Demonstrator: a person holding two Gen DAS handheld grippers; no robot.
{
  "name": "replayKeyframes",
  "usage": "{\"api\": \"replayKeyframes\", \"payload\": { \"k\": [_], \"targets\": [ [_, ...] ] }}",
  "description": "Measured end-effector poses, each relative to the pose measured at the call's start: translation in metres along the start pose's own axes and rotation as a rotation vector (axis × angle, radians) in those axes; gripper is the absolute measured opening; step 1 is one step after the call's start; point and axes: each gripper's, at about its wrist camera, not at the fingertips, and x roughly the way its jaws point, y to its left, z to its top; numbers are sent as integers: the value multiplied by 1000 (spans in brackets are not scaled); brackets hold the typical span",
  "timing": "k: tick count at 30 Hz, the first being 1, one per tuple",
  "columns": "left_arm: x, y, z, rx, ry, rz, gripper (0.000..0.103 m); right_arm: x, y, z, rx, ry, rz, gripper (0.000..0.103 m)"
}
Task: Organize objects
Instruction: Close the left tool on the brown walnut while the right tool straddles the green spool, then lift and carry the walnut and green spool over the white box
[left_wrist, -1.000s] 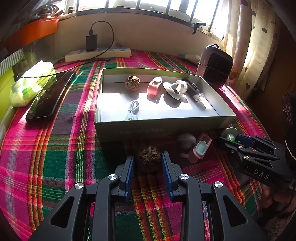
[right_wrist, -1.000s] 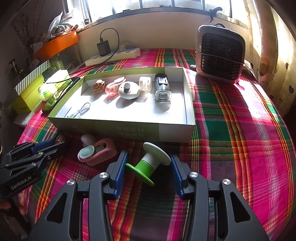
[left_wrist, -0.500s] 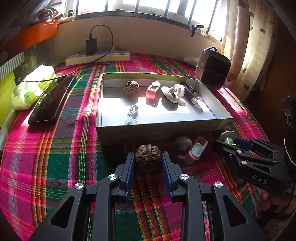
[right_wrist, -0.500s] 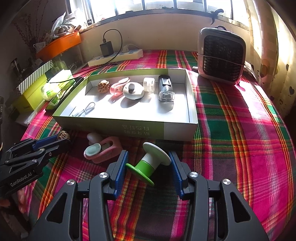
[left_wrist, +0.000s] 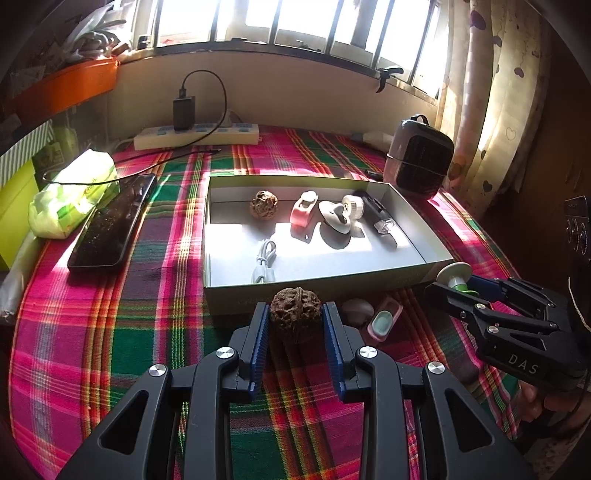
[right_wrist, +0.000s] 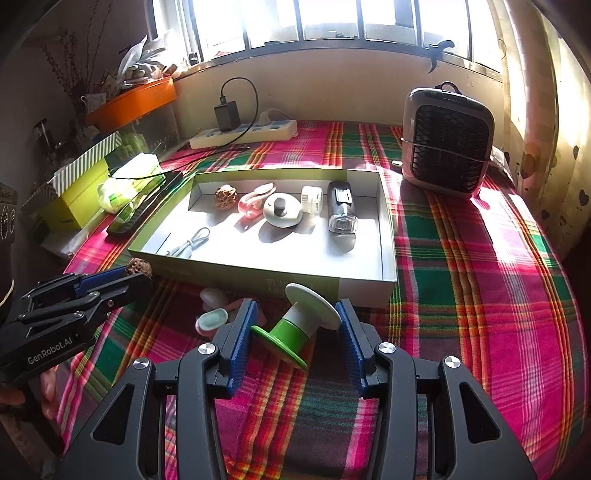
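Nearest in the left wrist view, the left gripper (left_wrist: 295, 325) has its blue pads clamped on a walnut (left_wrist: 294, 308), one pad on each flank, so the rough round shell cannot roll out. It hangs just short of the near wall of the open box (left_wrist: 236, 295); my reading is that it is held high enough to pass over that wall.

In the right wrist view, the right gripper (right_wrist: 293, 332) has its fingers pressed against a green and white spool-shaped piece (right_wrist: 297, 326), the pads bearing on its two flanges. It sits tilted between them, the white end toward the box. This too looks ready to go over the wall.

On the plaid cloth (right_wrist: 480, 295) between the grippers and the box lie a pink holder with a pale green pad (right_wrist: 212, 320) and a grey rounded piece (right_wrist: 214, 297), close together and outside the box, probably waiting their turn.

Farther on, the box floor holds a white cable (left_wrist: 264, 258) near its front left, with a second walnut (left_wrist: 263, 204), a pink piece (left_wrist: 303, 210), a grey disc (left_wrist: 334, 219), a white reel (left_wrist: 352, 205) and a dark lighter-like item (left_wrist: 378, 218) lined along the far wall. That row suggests like goes beside like, and the open floor nearer the front is where the two held things could land.
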Motion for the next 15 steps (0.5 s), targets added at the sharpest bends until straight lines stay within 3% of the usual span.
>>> {"api": "replayKeyframes", "payload": {
  "k": [15],
  "targets": [
    [12, 10, 33, 8, -22, 8, 27, 26, 15, 32, -33, 13, 51, 45]
  ]
}}
